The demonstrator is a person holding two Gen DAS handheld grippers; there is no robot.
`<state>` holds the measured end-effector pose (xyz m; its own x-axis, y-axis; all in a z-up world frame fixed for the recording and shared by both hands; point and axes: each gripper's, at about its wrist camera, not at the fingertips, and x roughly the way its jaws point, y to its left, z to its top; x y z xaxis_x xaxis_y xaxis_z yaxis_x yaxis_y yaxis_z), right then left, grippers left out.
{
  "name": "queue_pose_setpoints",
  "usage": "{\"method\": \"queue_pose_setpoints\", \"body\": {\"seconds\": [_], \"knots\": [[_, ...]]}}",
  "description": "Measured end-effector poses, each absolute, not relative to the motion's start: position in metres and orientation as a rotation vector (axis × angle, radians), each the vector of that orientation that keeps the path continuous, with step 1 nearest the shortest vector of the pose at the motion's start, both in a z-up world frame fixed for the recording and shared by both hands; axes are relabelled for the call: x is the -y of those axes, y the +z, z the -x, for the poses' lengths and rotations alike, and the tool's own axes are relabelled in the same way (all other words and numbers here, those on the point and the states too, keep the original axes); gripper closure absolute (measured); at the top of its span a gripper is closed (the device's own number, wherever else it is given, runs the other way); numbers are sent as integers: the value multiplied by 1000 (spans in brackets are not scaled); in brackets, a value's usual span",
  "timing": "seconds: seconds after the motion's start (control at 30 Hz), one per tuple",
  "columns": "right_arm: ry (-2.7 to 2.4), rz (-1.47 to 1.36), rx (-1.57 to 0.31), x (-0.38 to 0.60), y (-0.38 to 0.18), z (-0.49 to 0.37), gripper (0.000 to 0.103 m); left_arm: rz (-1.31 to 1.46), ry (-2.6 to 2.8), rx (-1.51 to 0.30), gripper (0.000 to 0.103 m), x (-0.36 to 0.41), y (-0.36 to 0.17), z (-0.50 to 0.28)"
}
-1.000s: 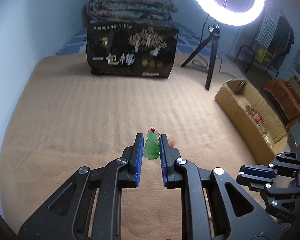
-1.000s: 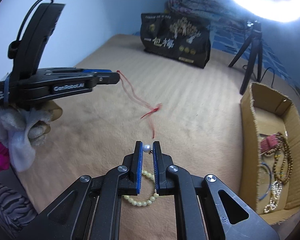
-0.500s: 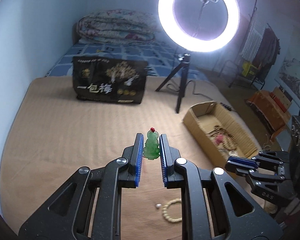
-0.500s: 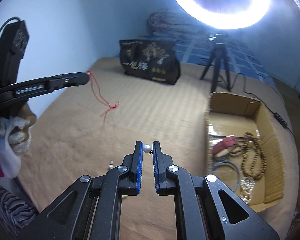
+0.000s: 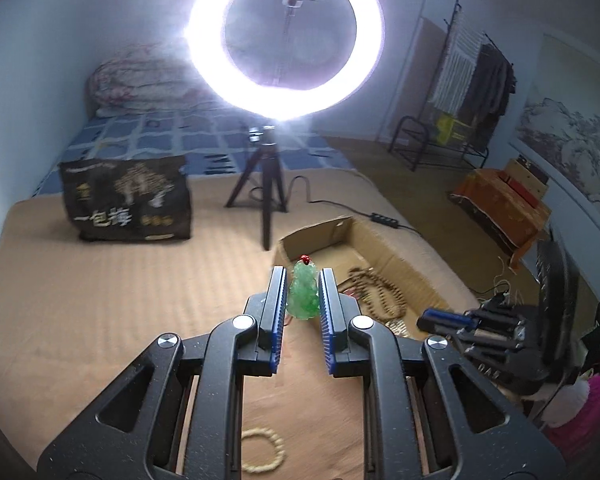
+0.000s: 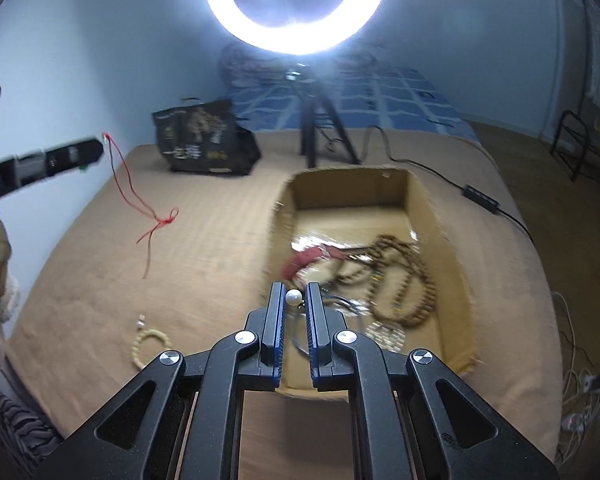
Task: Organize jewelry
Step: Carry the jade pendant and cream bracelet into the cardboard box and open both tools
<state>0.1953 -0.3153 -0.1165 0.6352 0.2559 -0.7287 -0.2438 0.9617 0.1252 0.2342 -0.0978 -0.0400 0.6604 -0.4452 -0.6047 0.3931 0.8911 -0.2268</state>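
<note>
Both your grippers loaded above the open brown cardboard box [image 6: 440, 216].
Left gripper [image 5: 303, 294] clamps a carved green jade pendant [image 5: 303, 296]; right gripper [image 6: 296, 304] clamps a white pearl earring [image 6: 292, 298]; cream bead bracelet [image 6: 150, 346] lies beside the box.

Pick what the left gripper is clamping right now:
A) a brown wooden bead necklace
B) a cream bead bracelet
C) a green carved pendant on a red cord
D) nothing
C: in the left wrist view the green pendant sits pinched in the left gripper, its red cord dangling in the right wrist view.
</note>
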Motion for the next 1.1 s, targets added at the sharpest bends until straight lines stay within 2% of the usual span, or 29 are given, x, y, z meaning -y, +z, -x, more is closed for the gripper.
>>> {"method": "queue_pose_setpoints", "body": {"seconds": [0.53, 1.1], "knots": [[256, -35, -915, 356, -151, -202, 95, 58, -493, -703, 89, 181, -59, -301], [282, -53, -948, 353, -165, -215, 94, 9, -475, -814, 88, 215, -113, -337]]}}
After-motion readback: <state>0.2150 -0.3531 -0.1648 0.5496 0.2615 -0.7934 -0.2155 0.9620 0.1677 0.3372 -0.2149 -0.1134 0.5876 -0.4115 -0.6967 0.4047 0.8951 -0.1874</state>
